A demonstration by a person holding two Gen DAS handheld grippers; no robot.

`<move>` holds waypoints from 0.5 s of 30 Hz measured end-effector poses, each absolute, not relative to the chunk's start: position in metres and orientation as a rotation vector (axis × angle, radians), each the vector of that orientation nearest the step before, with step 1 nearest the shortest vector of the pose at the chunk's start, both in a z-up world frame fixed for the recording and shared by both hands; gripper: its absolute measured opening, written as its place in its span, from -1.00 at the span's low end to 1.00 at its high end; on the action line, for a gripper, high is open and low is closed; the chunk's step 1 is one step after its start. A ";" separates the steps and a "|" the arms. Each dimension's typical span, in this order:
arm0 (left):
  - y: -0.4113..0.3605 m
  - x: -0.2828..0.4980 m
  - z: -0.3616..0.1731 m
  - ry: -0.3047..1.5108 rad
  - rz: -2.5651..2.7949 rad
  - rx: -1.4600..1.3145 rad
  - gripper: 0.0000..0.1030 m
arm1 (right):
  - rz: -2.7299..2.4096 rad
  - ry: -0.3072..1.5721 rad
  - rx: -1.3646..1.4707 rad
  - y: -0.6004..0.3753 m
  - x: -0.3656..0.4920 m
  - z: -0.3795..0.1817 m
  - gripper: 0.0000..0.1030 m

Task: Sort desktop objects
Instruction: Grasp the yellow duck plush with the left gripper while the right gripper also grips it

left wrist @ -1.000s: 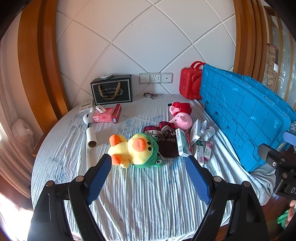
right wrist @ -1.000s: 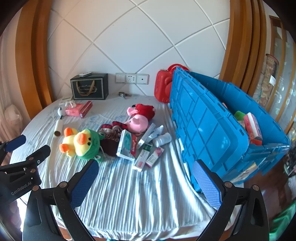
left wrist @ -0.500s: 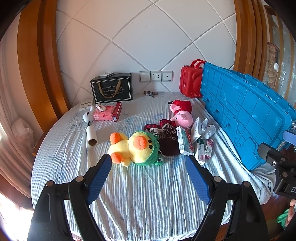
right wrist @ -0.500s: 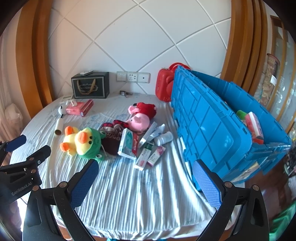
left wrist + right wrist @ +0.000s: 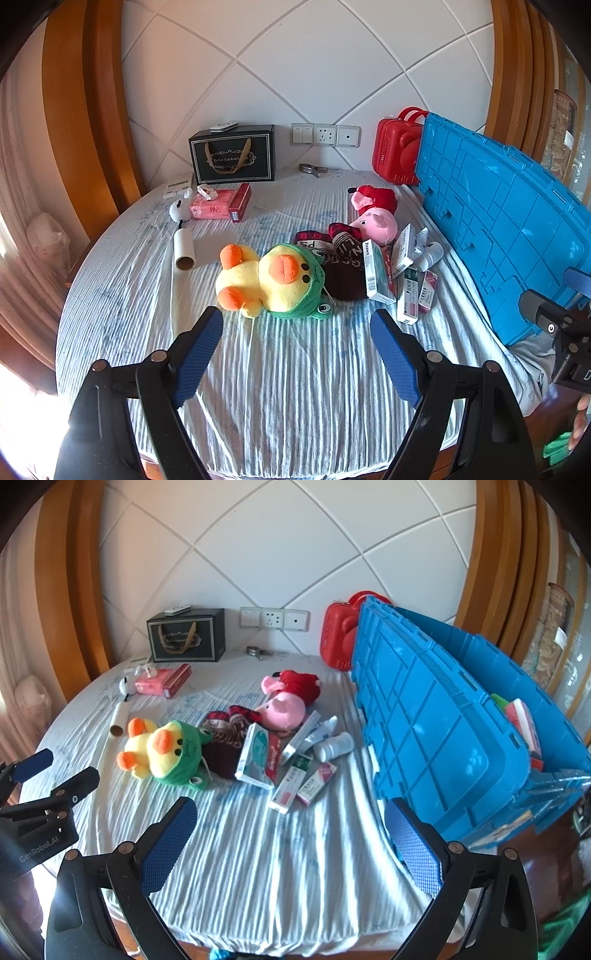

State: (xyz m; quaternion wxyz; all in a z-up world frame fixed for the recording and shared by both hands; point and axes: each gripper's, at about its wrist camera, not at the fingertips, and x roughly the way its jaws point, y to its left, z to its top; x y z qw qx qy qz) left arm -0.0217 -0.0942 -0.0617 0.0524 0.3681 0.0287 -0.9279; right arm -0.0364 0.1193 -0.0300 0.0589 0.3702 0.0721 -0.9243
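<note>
A yellow duck plush in a green frog hood (image 5: 273, 280) (image 5: 162, 753) lies mid-table on the striped cloth (image 5: 295, 398). To its right are a dark knitted item (image 5: 343, 277), a pink pig plush (image 5: 375, 221) (image 5: 286, 705), several medicine boxes (image 5: 373, 273) (image 5: 291, 782) and a white bottle (image 5: 334, 744). My left gripper (image 5: 295, 325) hangs open just short of the duck, nothing between its fingers. My right gripper (image 5: 290, 812) is open too, over bare cloth near the boxes. A blue crate (image 5: 443, 720) (image 5: 498, 221) stands at the right with items inside.
At the back stand a black gift box (image 5: 232, 155), a red case (image 5: 397, 151) and wall sockets. A pink tissue pack (image 5: 212, 206) and a lint roller (image 5: 184, 249) lie at the left. The table's round edge runs close below both grippers.
Both views have shifted slightly, so the objects sit a little higher in the frames. Nothing on the table has moved and both grippers stay open.
</note>
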 end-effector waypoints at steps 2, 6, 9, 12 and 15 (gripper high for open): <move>-0.098 -0.029 -0.066 0.074 -2.774 1.153 0.59 | -2.765 0.198 1.140 0.123 -0.049 -0.037 1.00; -0.114 -0.045 -0.076 0.061 -2.665 1.200 0.59 | -2.672 0.137 1.207 0.124 -0.084 -0.053 1.00; -0.130 -0.056 -0.089 0.044 -2.634 1.209 0.59 | -2.611 0.147 1.218 0.115 -0.108 -0.066 1.00; -0.149 -0.073 -0.108 0.046 -2.600 1.266 0.59 | -2.562 0.146 1.261 0.094 -0.129 -0.082 1.00; -0.168 -0.092 -0.126 0.083 -2.597 1.328 0.59 | -2.481 0.153 1.297 0.067 -0.143 -0.097 1.00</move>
